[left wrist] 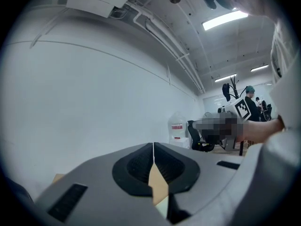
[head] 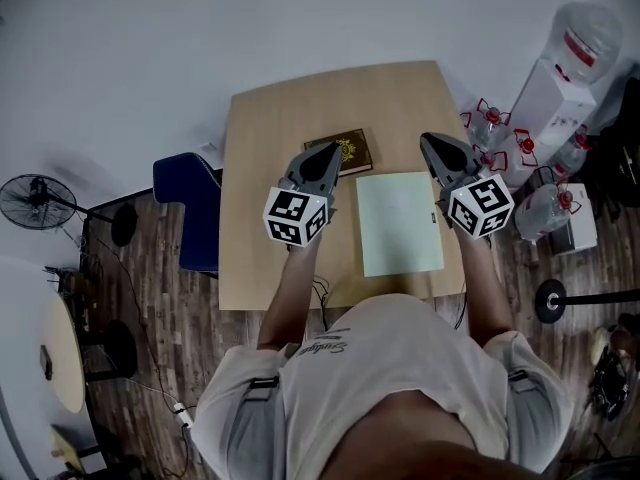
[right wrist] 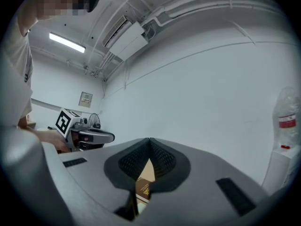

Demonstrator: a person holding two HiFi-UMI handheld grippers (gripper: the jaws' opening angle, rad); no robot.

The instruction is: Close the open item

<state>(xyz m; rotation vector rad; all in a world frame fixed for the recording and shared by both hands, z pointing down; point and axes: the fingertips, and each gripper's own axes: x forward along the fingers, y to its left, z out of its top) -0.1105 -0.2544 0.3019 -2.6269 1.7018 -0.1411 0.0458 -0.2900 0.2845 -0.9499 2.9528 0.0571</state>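
Both grippers hang in the air above the desk, touching nothing. The left gripper is over the middle of the desk, by the left end of the book. The right gripper is above the far right corner of the folder. Each gripper's own view shows its jaws brought together at the tips with nothing between them. Through the slit below the tips only the desk and a strip of the book show. With the two flanking the folder and gripping nothing, this reads to me as a resting or ready pose, not a working hold.

The folder lies flat on the right half of the desk. Its near edge is close to the desk's near edge, and its right side is close to the right edge. It is pale green, thin and plain, one single rectangle with no second leaf spread beside it and no raised cover, so it looks closed. The dark book with its gold emblem, just beyond the folder's far left corner, is closed too. Nothing on the desk appears open.
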